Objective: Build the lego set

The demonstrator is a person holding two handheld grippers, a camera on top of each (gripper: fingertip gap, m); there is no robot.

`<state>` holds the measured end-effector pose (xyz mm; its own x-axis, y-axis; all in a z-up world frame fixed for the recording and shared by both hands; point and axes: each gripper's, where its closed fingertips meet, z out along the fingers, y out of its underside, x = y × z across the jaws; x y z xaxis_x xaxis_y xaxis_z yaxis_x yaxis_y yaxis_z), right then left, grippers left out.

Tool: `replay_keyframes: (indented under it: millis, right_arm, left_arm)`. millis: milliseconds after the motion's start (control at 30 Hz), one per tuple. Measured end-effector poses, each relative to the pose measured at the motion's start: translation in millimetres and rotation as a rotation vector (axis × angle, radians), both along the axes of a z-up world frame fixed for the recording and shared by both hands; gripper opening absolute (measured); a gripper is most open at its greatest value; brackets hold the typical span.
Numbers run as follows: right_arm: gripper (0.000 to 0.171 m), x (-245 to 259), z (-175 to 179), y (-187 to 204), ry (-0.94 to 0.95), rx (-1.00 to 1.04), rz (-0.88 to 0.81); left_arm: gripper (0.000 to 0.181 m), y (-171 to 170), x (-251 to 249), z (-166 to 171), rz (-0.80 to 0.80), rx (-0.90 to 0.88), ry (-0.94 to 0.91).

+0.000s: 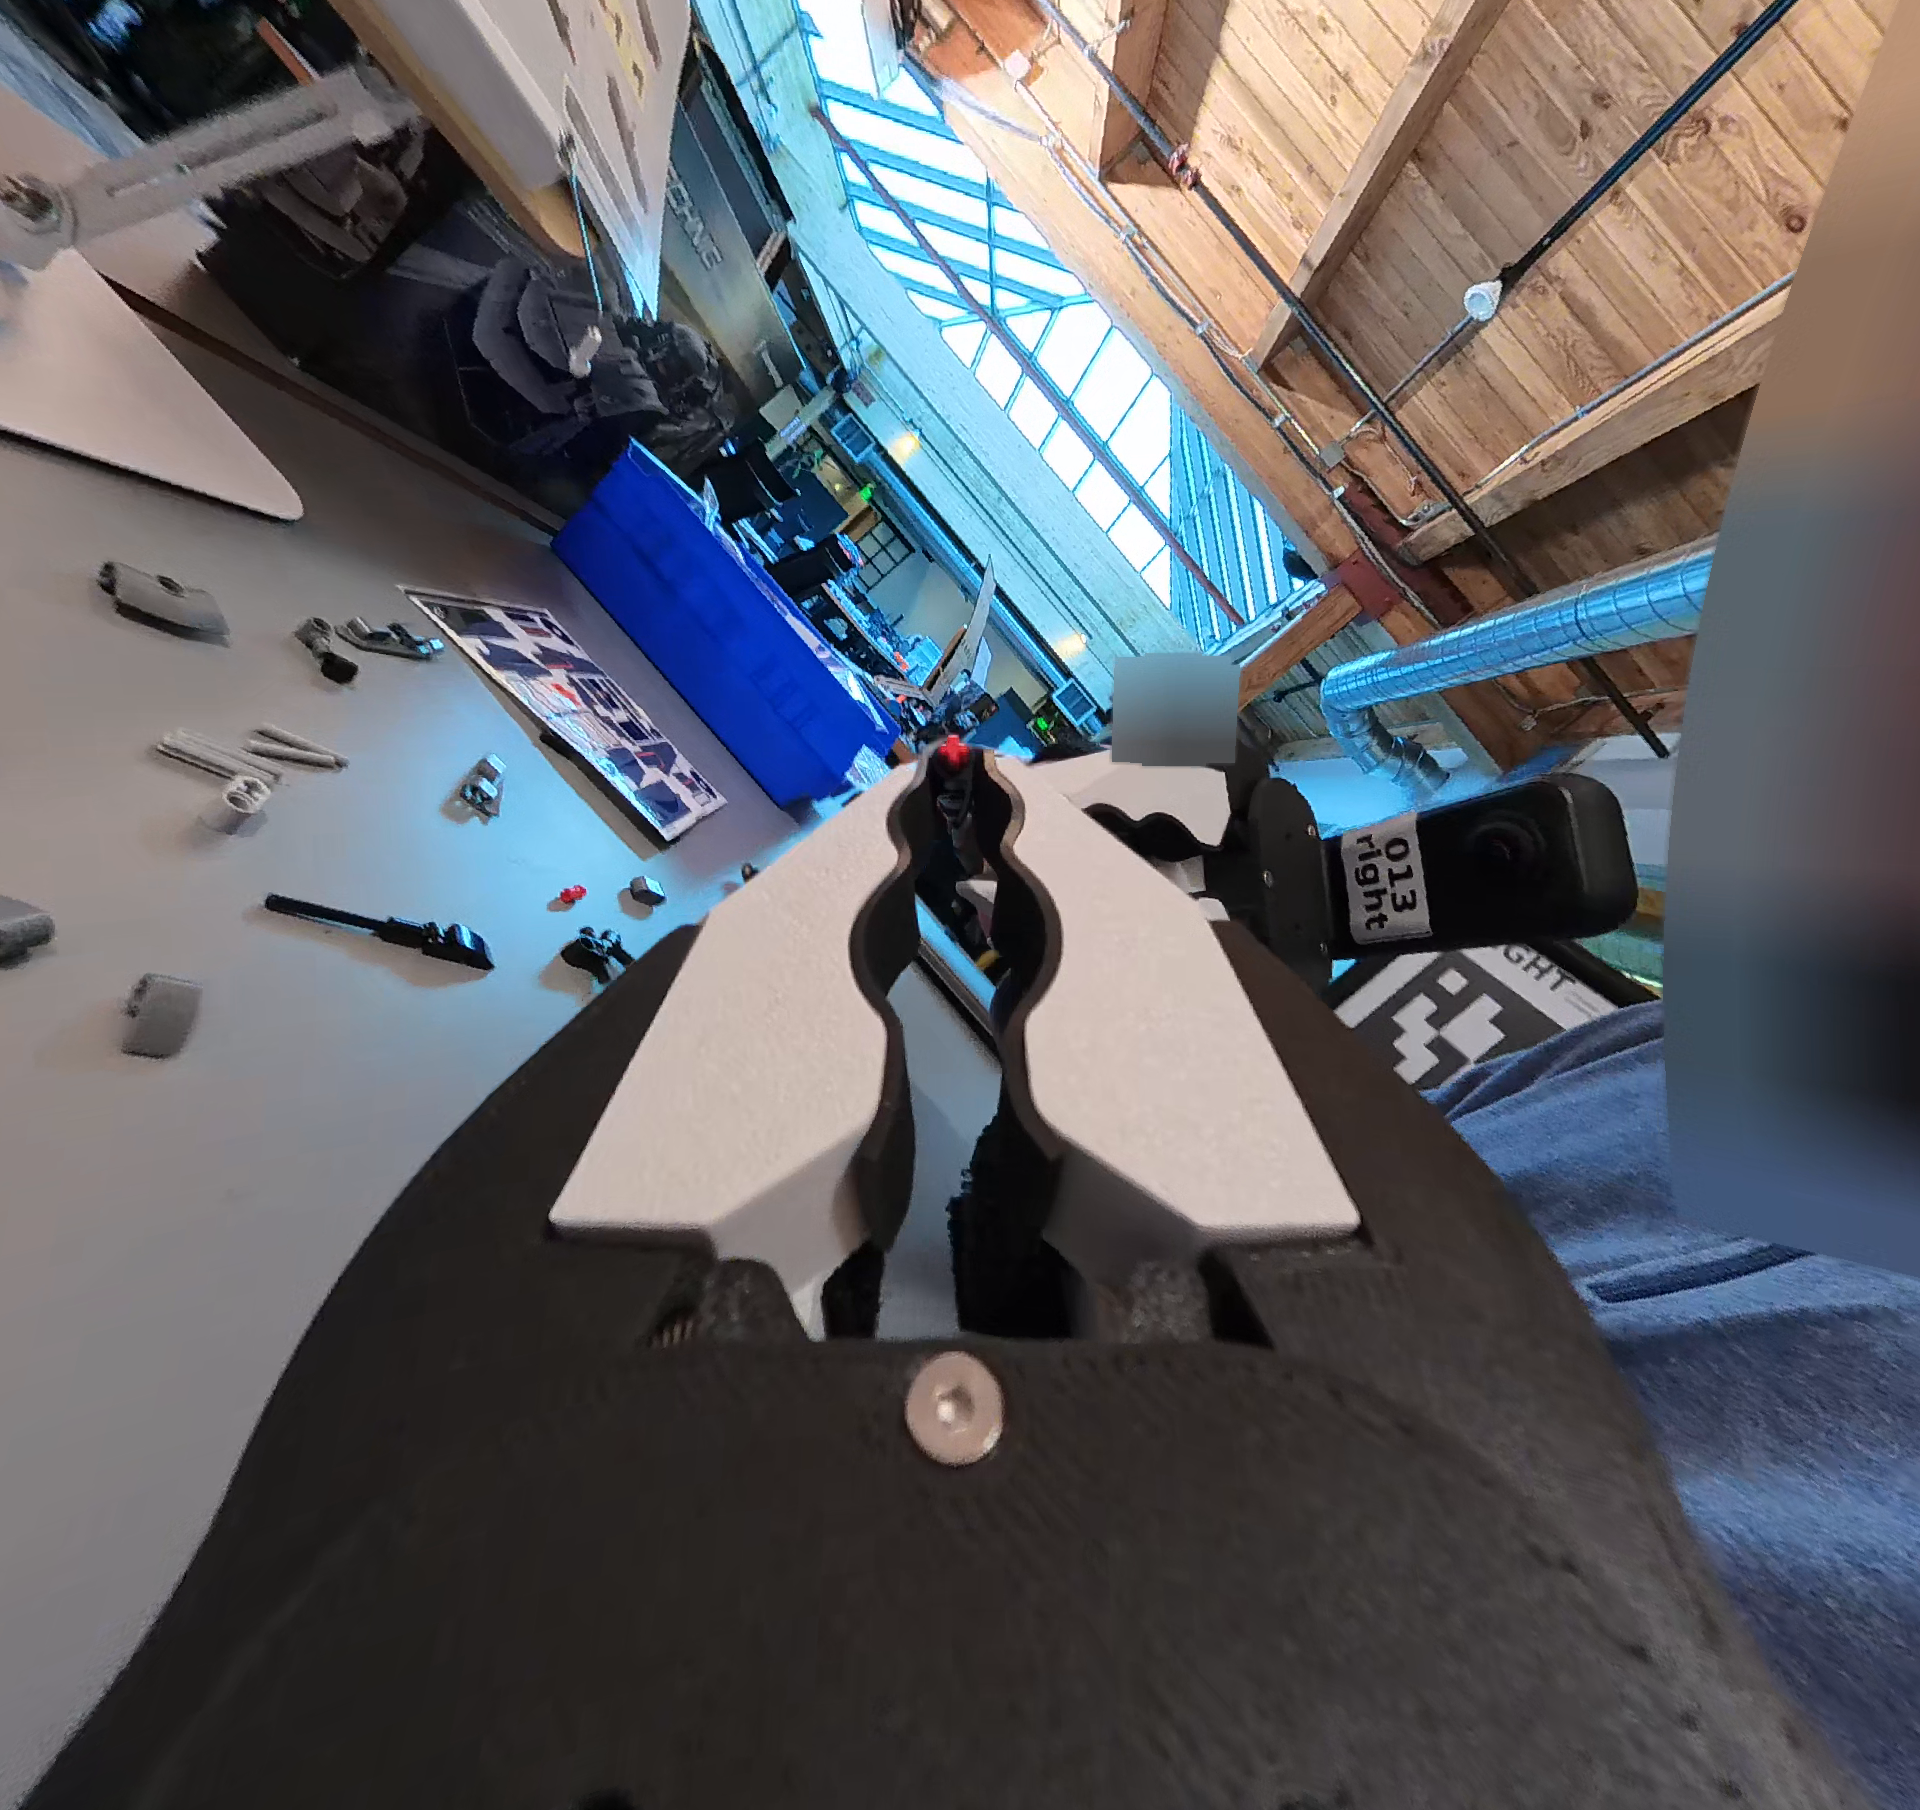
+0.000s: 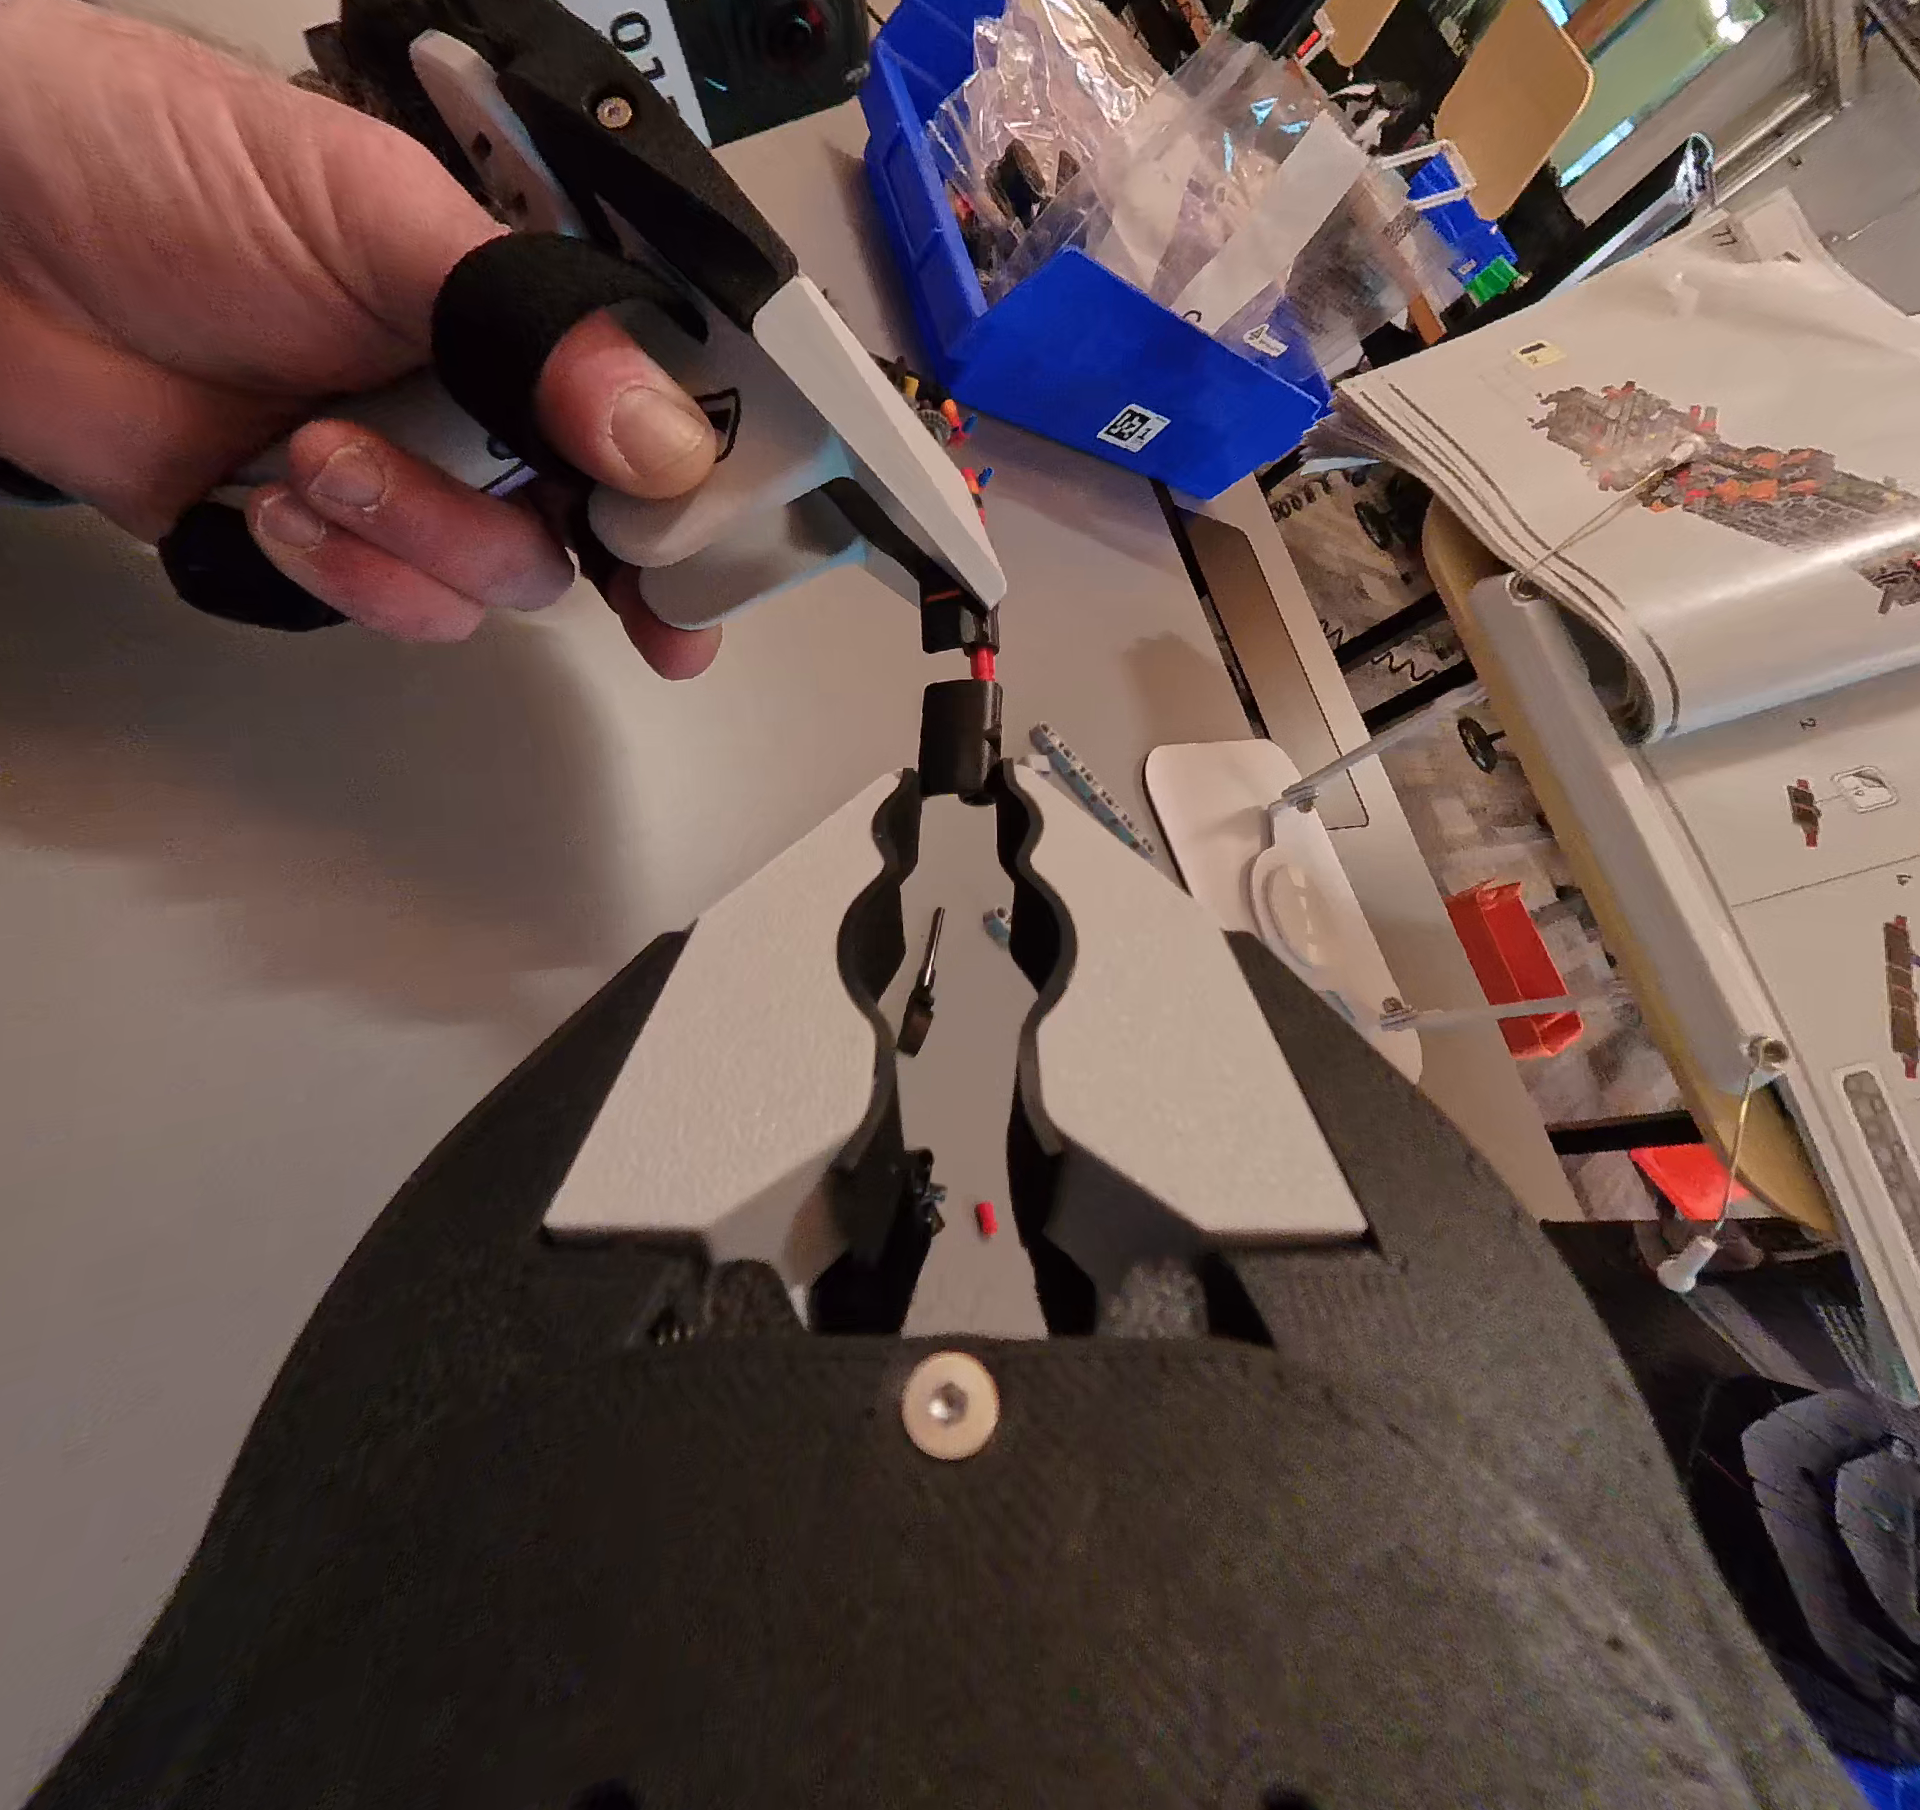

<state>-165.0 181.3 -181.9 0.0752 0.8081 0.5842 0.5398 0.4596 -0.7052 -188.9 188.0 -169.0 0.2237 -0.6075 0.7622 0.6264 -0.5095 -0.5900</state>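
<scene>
Claws both clamped: left (image 2: 961,617) w/ red-pin piece (image 2: 958,630), right (image 2: 961,781) w/ black connector (image 2: 956,737), tips nearly touching.

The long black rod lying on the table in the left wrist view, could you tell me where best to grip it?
Grip the long black rod at its thin bare shaft, coming from above, fingers across its length. It lies flat with free table either side; the thicker end is lumpy.

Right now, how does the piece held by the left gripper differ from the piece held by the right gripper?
The left gripper pinches a small black piece with a red pin sticking out. The right gripper pinches a larger, all-black sleeve-like piece. The first points down; the second stands up toward it. Both are held above the table, nearly in line, not yet joined.
</scene>
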Motion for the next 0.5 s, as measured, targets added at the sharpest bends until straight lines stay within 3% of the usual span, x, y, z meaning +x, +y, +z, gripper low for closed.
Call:
replay_keyframes:
  millis: [133, 267, 500]
  right_arm:
    - [0.012, 20, -17, -10, -0.036, -0.077, -0.003]
    - [0.012, 43, -53, -28, -0.085, -0.218, -0.018]
    - [0.012, 69, -113, -52, -0.229, -0.422, -0.036]
  left_arm:
    - [0.005, -8, 19, -16, -0.055, -0.065, 0.015]
    - [0.005, -17, 40, -53, -0.094, -0.194, 0.064]
    - [0.005, -19, 46, -76, -0.086, -0.271, 0.224]
